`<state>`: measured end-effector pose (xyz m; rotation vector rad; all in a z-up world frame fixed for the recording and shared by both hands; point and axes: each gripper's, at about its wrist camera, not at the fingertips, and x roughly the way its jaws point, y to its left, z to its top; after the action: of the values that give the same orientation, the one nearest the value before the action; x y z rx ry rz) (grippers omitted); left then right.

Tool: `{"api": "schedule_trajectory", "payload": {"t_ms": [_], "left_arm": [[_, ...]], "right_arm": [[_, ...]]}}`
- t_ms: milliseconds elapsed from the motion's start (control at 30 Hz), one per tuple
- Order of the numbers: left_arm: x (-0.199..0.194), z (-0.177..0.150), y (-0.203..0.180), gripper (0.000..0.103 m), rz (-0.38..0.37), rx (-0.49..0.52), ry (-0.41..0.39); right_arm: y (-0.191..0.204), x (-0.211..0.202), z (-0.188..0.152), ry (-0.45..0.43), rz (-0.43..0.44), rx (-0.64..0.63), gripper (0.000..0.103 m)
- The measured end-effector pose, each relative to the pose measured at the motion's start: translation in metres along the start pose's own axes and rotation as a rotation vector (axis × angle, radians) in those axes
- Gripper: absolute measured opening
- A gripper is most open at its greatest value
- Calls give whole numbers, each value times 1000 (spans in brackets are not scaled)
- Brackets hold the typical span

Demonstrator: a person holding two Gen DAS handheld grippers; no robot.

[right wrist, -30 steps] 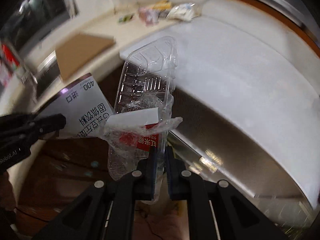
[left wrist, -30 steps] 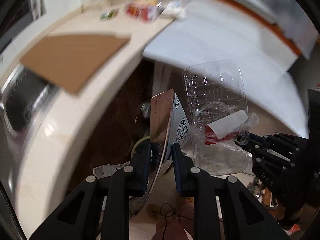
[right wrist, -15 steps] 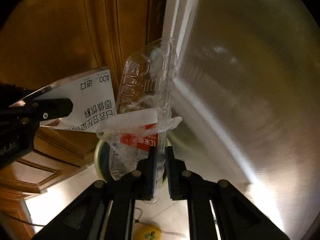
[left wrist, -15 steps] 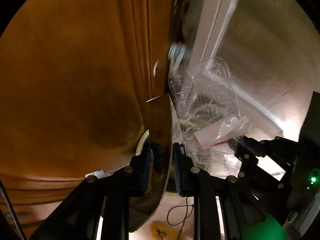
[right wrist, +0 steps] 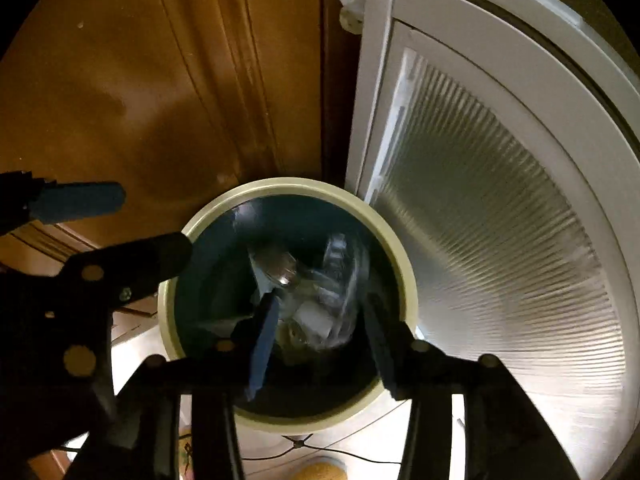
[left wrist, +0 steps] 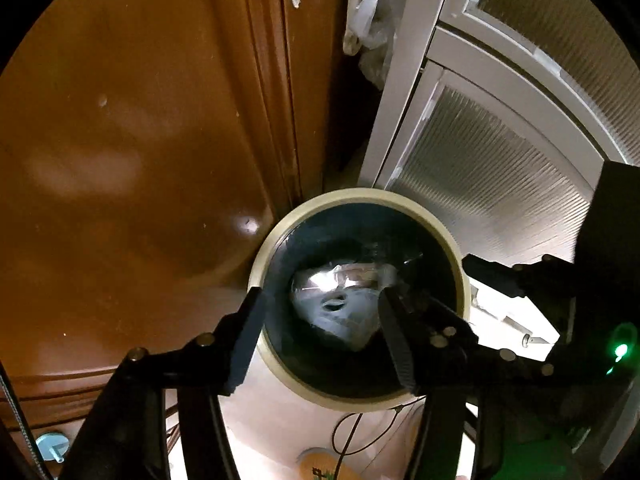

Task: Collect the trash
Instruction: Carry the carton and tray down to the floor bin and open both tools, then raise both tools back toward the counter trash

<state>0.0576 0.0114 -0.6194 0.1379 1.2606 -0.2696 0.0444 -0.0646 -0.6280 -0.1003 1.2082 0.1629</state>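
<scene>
Both grippers, left (left wrist: 320, 332) and right (right wrist: 320, 336), I see opening, empty, over one round bin (left wrist: 460, 268); two crumpled wrappers (left wrist: 340, 304) inside, orientation unclear.

Both views were dim and warm-toned, with glare on the floor (left wrist: 516, 320), fisheye-bent edges and black corners
</scene>
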Motion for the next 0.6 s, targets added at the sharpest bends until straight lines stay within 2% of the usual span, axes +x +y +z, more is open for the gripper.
{"api": "schedule_trajectory", "payload": {"t_ms": [300,600], "left_arm": [[-21,10,2,57,12,6,-8],[-76,17,-4,57,4,-22,-4]], "right_arm": [[-6,-38,-1,16,22,83,46],[-10,-87,7,-1,34,157,46]]}}
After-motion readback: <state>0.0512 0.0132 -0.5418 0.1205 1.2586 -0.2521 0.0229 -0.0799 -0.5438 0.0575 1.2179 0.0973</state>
